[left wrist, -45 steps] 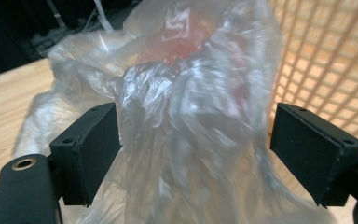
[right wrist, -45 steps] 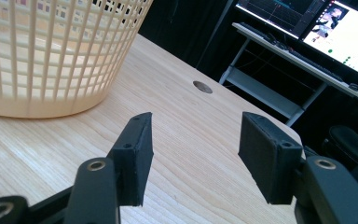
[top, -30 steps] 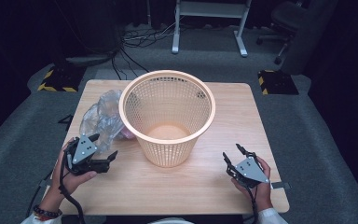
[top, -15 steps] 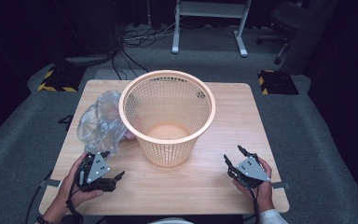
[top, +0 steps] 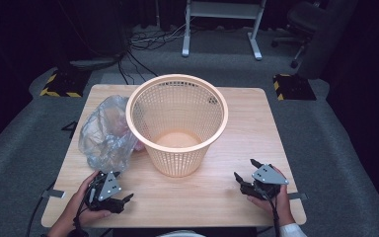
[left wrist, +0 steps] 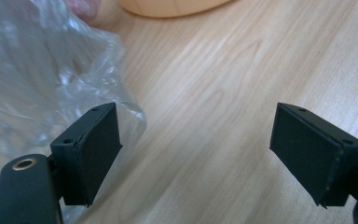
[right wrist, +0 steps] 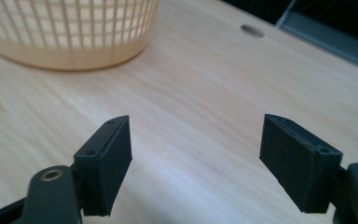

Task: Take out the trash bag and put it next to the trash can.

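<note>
your left gripper (top: 120,187) and right gripper (top: 247,170) both gape empty, flanking the peach mesh basket (top: 177,123); clear plastic bag (top: 103,133) beside it.

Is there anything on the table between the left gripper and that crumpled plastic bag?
Nothing visible. The left gripper, jaws open, sits just short of the plastic bag, with bare table between them. The basket stands to the bag's right, not in between.

Wooden table (top: 237,148) brightly and evenly lit at frame centre against dark, dim surroundings; soft glare on the crumpled plastic bag (top: 103,133); gripper views' upper edges blur.
</note>
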`<action>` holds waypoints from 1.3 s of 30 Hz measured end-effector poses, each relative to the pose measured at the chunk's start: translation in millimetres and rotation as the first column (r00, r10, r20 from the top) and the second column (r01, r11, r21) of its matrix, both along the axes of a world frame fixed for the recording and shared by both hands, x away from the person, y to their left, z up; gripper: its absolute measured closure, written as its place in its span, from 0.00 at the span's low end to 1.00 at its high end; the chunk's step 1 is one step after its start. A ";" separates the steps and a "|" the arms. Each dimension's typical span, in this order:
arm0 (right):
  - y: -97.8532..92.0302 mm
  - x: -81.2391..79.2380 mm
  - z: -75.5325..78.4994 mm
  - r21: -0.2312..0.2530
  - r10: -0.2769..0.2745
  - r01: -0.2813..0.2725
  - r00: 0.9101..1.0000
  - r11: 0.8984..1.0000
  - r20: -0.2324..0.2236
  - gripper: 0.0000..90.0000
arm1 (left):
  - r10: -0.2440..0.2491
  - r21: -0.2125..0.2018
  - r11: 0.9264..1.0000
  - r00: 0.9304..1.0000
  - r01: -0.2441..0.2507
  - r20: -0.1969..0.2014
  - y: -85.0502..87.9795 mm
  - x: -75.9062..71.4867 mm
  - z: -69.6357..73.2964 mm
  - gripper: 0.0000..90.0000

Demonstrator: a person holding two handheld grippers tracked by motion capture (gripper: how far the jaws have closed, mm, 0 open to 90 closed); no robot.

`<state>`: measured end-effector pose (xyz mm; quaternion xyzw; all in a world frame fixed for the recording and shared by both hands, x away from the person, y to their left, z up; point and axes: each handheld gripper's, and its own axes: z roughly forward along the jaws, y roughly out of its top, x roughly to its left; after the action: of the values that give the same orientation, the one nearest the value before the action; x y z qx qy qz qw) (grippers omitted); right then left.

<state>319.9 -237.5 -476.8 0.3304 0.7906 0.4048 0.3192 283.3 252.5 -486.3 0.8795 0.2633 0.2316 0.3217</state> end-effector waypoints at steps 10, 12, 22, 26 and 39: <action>-11.7 -0.6 -15.9 -0.004 0.078 -0.081 0.974 0.997 -0.214 0.24 | -0.013 -0.038 0.999 0.996 0.010 -0.093 2.4 2.5 -11.7 0.18; -14.7 -0.4 -19.2 0.012 0.082 -0.082 0.966 0.997 -0.243 0.24 | -0.019 -0.045 0.999 0.995 0.015 -0.101 2.9 4.2 -12.1 0.17; -27.0 2.2 -28.5 0.052 0.069 -0.055 0.946 0.997 -0.317 0.24 | 0.005 -0.149 0.988 0.983 -0.032 -0.182 10.5 10.5 -19.3 0.16; -26.8 2.2 -28.6 0.052 0.068 -0.054 0.946 0.997 -0.317 0.23 | 0.005 -0.149 0.988 0.983 -0.033 -0.182 10.4 10.5 -19.3 0.16; -24.2 3.6 -28.7 0.049 0.065 -0.052 0.946 0.997 -0.318 0.22 | 0.002 -0.149 0.988 0.983 -0.030 -0.183 10.5 10.8 -19.4 0.16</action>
<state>323.5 -261.7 -505.6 0.3742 0.8330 0.3710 0.1685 294.1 263.0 -505.7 0.8679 0.3155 0.1322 0.3602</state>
